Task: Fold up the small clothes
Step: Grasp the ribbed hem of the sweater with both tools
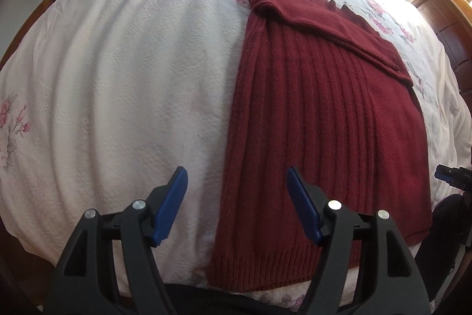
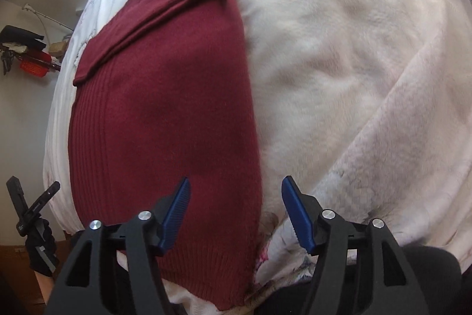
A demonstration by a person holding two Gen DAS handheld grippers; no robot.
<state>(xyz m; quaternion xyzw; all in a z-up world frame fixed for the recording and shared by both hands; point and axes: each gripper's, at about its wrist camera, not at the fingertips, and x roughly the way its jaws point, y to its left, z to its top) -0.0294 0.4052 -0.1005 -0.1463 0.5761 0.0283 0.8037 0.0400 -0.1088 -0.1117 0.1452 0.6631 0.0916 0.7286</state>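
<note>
A dark red ribbed knit sweater [image 1: 309, 114] lies flat on the bed as a long narrow strip, with a sleeve [image 1: 318, 19] folded across its far end. The right wrist view shows the same sweater [image 2: 165, 108] and folded sleeve [image 2: 165, 2]. My left gripper [image 1: 237, 176] is open above the sweater's near left edge, nothing between its blue pads. My right gripper [image 2: 234, 185] is open over the sweater's near right edge, also holding nothing. The hem [image 2: 218, 264] lies near the bed's front edge.
A white bedspread [image 1: 118, 78] with pink flower prints covers the bed, and it is rumpled on the right [image 2: 368, 78]. A dark wooden cabinet [image 1: 442, 25] stands at far right. Shelves with clutter [image 2: 29, 52] hang on the left wall. The other gripper [image 2: 26, 214] shows at lower left.
</note>
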